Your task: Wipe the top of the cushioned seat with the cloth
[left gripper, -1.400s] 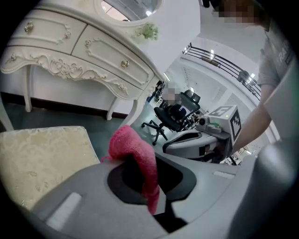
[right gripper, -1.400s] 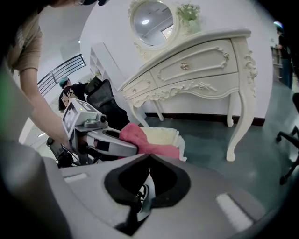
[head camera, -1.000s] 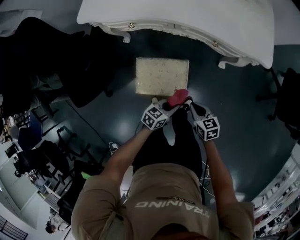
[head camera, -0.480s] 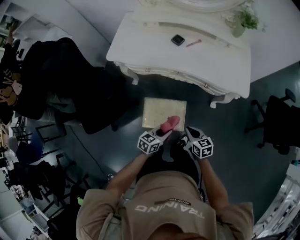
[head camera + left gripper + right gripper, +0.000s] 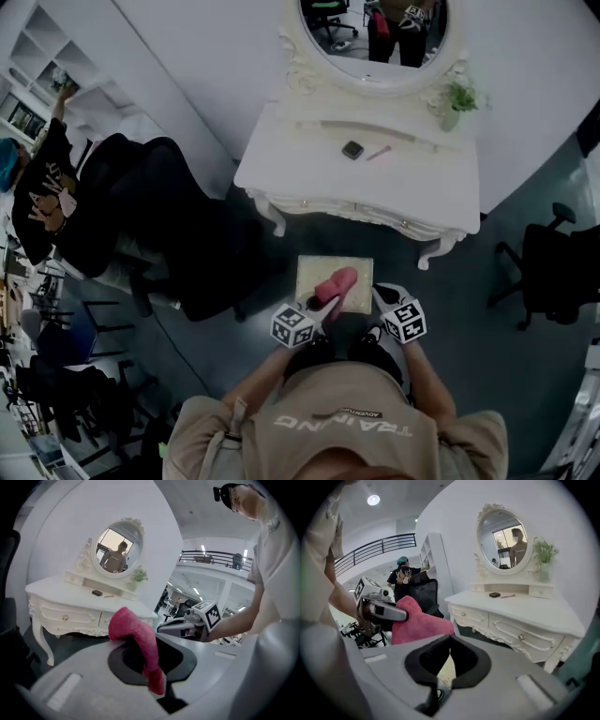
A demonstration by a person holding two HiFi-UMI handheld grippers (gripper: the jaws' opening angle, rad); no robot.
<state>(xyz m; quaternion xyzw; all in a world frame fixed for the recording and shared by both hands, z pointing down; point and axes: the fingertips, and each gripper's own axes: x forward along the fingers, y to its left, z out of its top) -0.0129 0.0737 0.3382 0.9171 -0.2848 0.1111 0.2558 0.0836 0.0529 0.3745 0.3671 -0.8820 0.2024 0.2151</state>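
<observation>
The left gripper (image 5: 149,645) is clamping its jaws on a pink cloth (image 5: 134,631), which is bulging up over the tips and trailing down between the pads. The head view is showing the cloth lying over the near half of the cushioned seat (image 5: 319,270), close to its front edge, though whether it is touching the cushion cannot be told. The right gripper (image 5: 450,640) is sitting just beside it on the right with its jaws pressed together on nothing, and pale cushion is showing below their tips.

The seat's far edge is facing the white dressing table (image 5: 427,192), with a strip of dark floor (image 5: 473,314) running between them and the table's front legs standing near the far corners. To the right, the floor is lying open as far as the office chair (image 5: 548,272), well apart. To the left, a black chair (image 5: 183,239) is crowding nearer, leaving a narrower gap beside the seat's left edge.
</observation>
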